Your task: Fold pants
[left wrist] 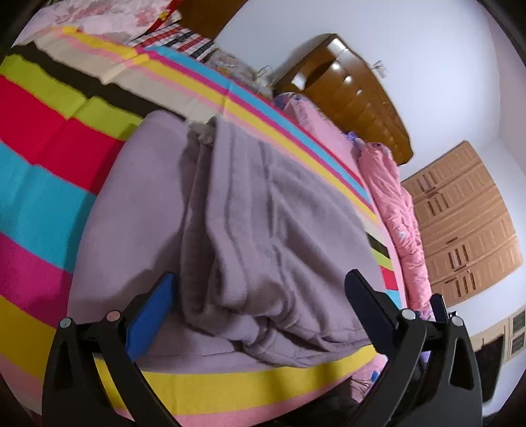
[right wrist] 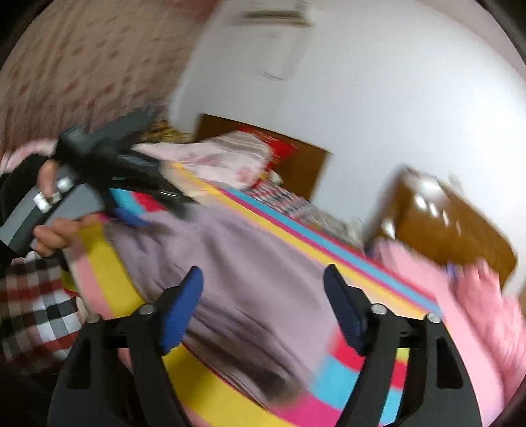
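Observation:
The mauve-grey pants [left wrist: 250,236] lie folded on the striped bed sheet [left wrist: 42,138], one layer bunched over the other. My left gripper [left wrist: 263,295] is open, its fingers spread just above the near edge of the pants and holding nothing. In the blurred right wrist view the pants [right wrist: 236,272] lie ahead. My right gripper [right wrist: 263,299] is open and empty above them. The left gripper [right wrist: 131,210] shows there too, held by a hand at the pants' far left end.
A pink quilt [left wrist: 404,223] lies along the bed's far side below a brown headboard [left wrist: 355,88]. A floral pillow [left wrist: 108,16] and checked cloth [left wrist: 184,39] sit at the bed's end. A wooden wardrobe [left wrist: 460,216] stands beyond. Checked fabric [right wrist: 36,312] lies at the near left.

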A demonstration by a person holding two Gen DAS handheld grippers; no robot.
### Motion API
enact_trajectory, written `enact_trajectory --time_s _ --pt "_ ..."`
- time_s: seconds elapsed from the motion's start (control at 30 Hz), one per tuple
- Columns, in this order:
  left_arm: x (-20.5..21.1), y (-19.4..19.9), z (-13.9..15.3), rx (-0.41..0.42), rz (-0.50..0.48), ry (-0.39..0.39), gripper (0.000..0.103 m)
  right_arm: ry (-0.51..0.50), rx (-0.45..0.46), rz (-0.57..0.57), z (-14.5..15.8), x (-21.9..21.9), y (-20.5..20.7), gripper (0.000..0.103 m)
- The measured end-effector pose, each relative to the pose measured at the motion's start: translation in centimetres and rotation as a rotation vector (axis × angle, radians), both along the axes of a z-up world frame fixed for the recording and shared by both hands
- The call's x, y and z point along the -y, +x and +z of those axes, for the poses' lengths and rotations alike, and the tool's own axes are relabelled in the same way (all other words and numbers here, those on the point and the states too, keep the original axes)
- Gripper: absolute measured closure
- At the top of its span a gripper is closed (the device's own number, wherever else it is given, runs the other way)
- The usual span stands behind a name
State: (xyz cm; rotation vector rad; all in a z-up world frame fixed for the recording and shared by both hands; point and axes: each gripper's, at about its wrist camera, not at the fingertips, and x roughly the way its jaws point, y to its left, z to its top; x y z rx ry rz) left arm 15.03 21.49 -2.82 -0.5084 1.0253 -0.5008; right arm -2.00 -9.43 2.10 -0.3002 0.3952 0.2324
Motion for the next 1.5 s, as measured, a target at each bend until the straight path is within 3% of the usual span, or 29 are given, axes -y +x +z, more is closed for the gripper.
enact_trajectory --time_s 0.1,0.17,0.2,0.23,0.3,0.4,0.5,0.57,0.63,0.7,0.83,0.93,1.03,1.17,1.27,1.33,1.5 --pt "0.5 0.2 -0.6 -0.029 0.003 0.059 0.003 0.077 -0.103 -0.118 -2.4 5.3 -0.8 0.029" --pt "1.0 -0.3 -0.6 -0.053 -0.018 0.03 0.004 0.125 -0.145 -0.16 -3.8 7.2 -1.4 0.029" --pt "1.1 -0.3 -0.6 -0.069 -0.026 0.02 0.012 0.15 -0.168 -0.171 -4.4 7.9 -1.3 0.029" --pt "1.2 -0.2 -0.7 -0.087 -0.033 0.01 0.031 0.164 -0.181 -0.173 -4.9 8.2 -1.1 0.029" --pt "1.5 0.4 -0.9 -0.128 -0.029 0.011 0.048 0.191 -0.183 -0.158 -5.2 7.9 -0.5 0.029" --pt "1.3 1.5 -1.4 -0.149 -0.008 -0.018 0.05 0.189 -0.166 -0.102 -5.3 6.8 -0.8 0.028" --pt "1.1 2.4 -2.2 -0.16 0.029 -0.059 0.042 0.162 -0.176 -0.041 -5.9 4.6 -0.7 0.028" --pt "1.5 2.3 -2.1 -0.125 0.033 -0.06 0.038 0.139 -0.19 -0.021 -6.5 3.9 -0.9 0.028" --pt "2.2 1.8 -1.8 -0.078 0.053 0.019 0.055 0.135 -0.205 -0.022 -7.1 3.6 -0.9 0.028" --pt "2.6 1.4 -1.7 -0.033 0.048 0.043 0.062 0.156 -0.198 -0.041 -7.1 3.9 -0.8 0.028" --pt "2.7 1.2 -1.2 -0.004 0.055 0.039 0.07 0.198 -0.182 -0.091 -6.6 4.0 0.5 0.027" --pt "3.3 0.8 -0.1 0.037 0.071 0.063 0.076 0.114 -0.204 -0.119 -7.5 2.2 2.0 0.027" --pt "4.4 0.0 3.8 0.127 0.056 0.078 0.082 0.008 -0.172 -0.164 -8.0 0.6 2.3 0.027" --pt "5.8 -0.6 11.4 0.295 -0.001 0.068 0.082 -0.11 -0.118 -0.208 -8.0 -0.6 2.2 0.023" --pt "3.9 -1.6 14.5 0.389 0.045 0.067 0.082 -0.148 -0.085 -0.211 -7.9 -1.1 1.9 0.022" --pt "0.8 -1.8 12.8 0.353 0.095 0.026 0.082 -0.184 -0.058 -0.214 -7.9 -1.7 1.7 0.021" --pt "-5.3 0.0 -0.8 0.058 0.238 -0.031 0.081 -0.189 -0.06 -0.202 -8.5 -1.8 1.9 0.02"
